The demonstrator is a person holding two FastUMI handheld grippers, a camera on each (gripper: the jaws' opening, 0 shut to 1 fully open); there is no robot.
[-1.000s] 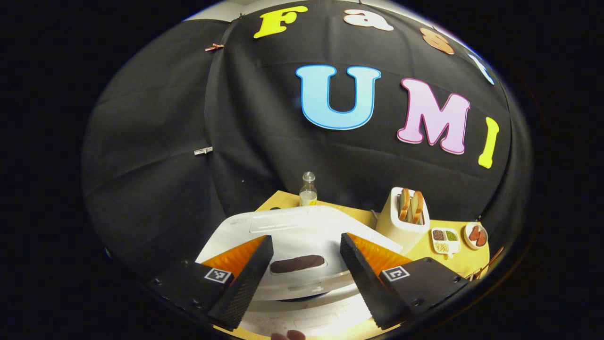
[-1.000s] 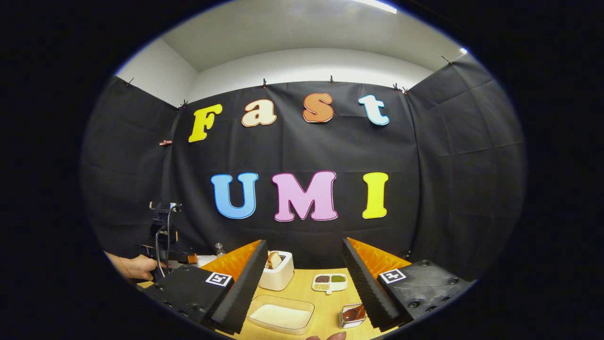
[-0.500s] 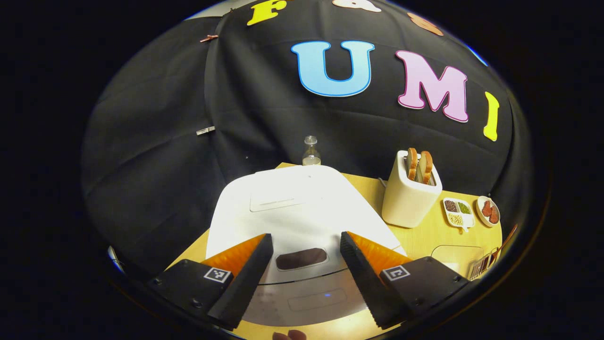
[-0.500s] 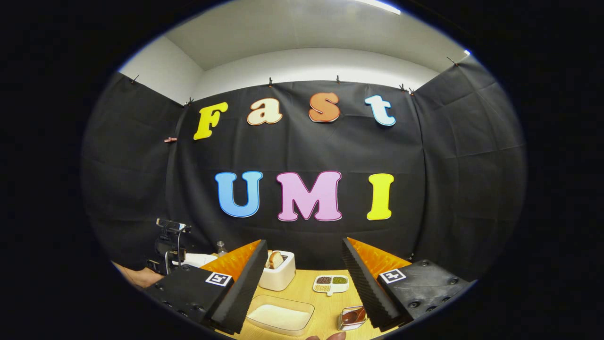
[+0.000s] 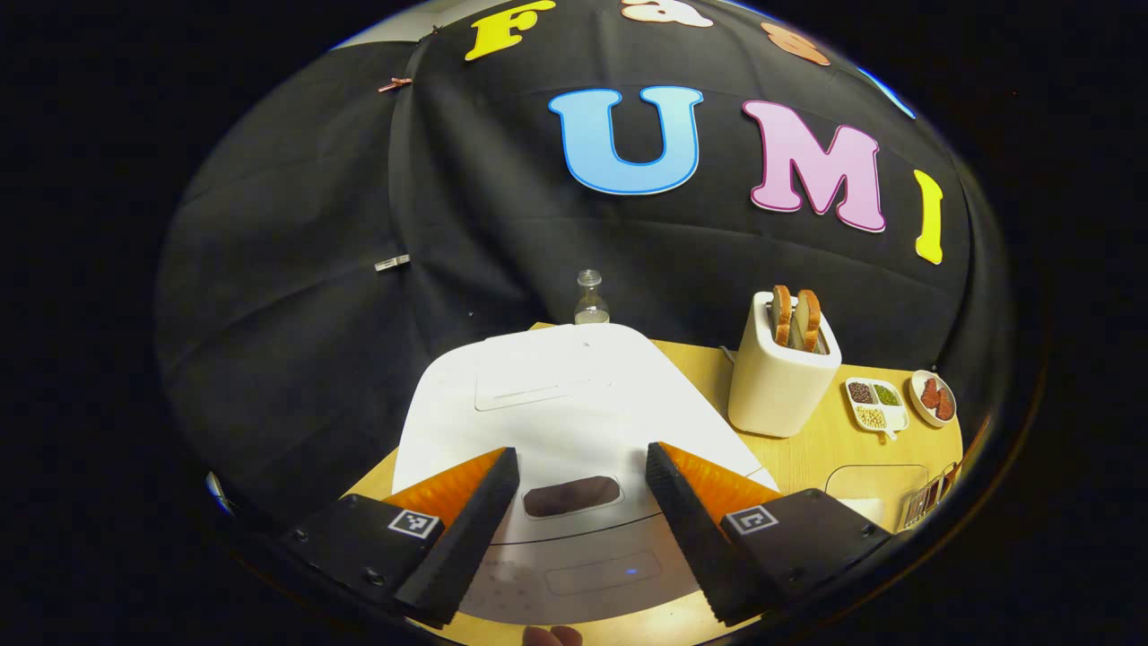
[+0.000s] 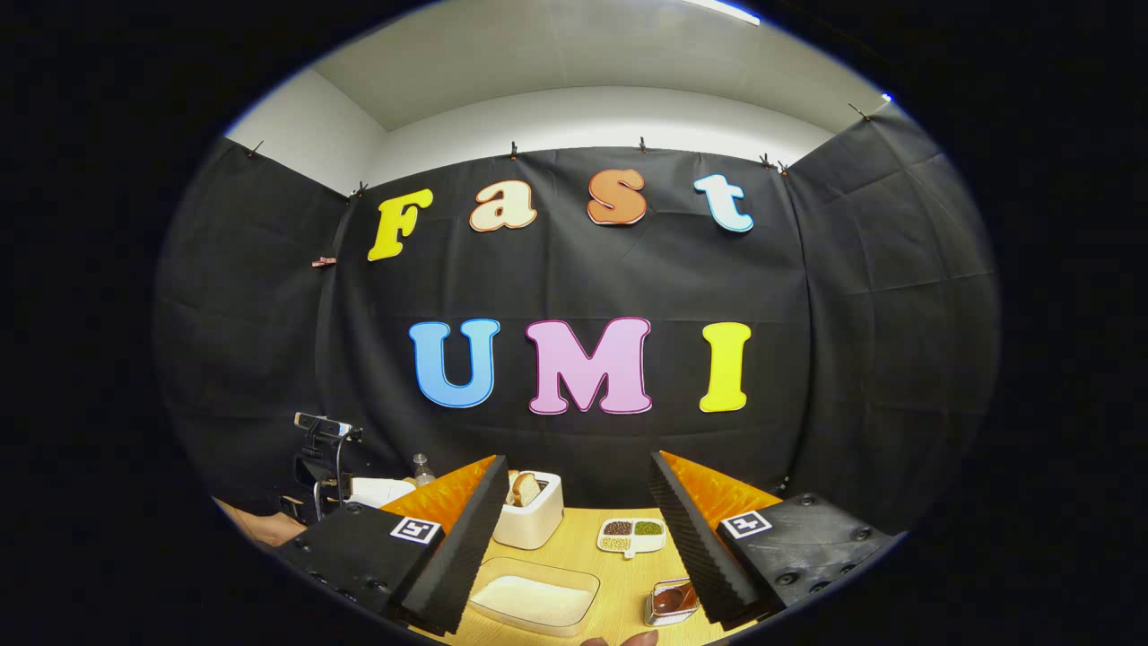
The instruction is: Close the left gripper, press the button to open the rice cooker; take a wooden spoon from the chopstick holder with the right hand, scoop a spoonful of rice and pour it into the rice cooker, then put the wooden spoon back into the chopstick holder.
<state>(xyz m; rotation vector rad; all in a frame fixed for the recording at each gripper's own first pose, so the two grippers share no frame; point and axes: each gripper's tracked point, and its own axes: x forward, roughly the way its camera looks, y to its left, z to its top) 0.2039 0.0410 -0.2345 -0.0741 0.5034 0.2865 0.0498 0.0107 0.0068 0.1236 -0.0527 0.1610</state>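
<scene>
— Hovering where, and how wide?
— Left gripper point(image 5: 581, 502) above the front of the white rice cooker point(image 5: 556, 404), fingers spread wide, nothing between them. Lid down; dark oval button point(image 5: 571, 495) framed between the two fingers, not touched as far as can be told. Small blue light just below, on the front panel.

— Standing behind and beside the cooker?
— Small glass bottle point(image 5: 589, 301) at the back edge of the wooden table point(image 5: 807, 453); cream toaster point(image 5: 782, 377) with two bread slices to the right; divided dish of beans point(image 5: 876, 404) and a small round plate point(image 5: 933, 397) farther right. Clear tray point(image 5: 874, 484) and wire chopstick holder point(image 5: 928, 507) near the right rim, partly cut off.

— And on the other side?
— Right gripper point(image 6: 578, 529) held level over the table, equally wide open, empty. Clear tray of white rice point(image 6: 535, 597) low between its fingers; chopstick holder point(image 6: 671, 603) just beside the right finger, a brown wooden spoon point(image 6: 671, 596) inside it. Toaster point(image 6: 529, 511) and bean dish point(image 6: 632, 535) farther back. Left-hand device point(image 6: 318, 467) seen far left with a bare forearm point(image 6: 256, 529) beneath it.
</scene>
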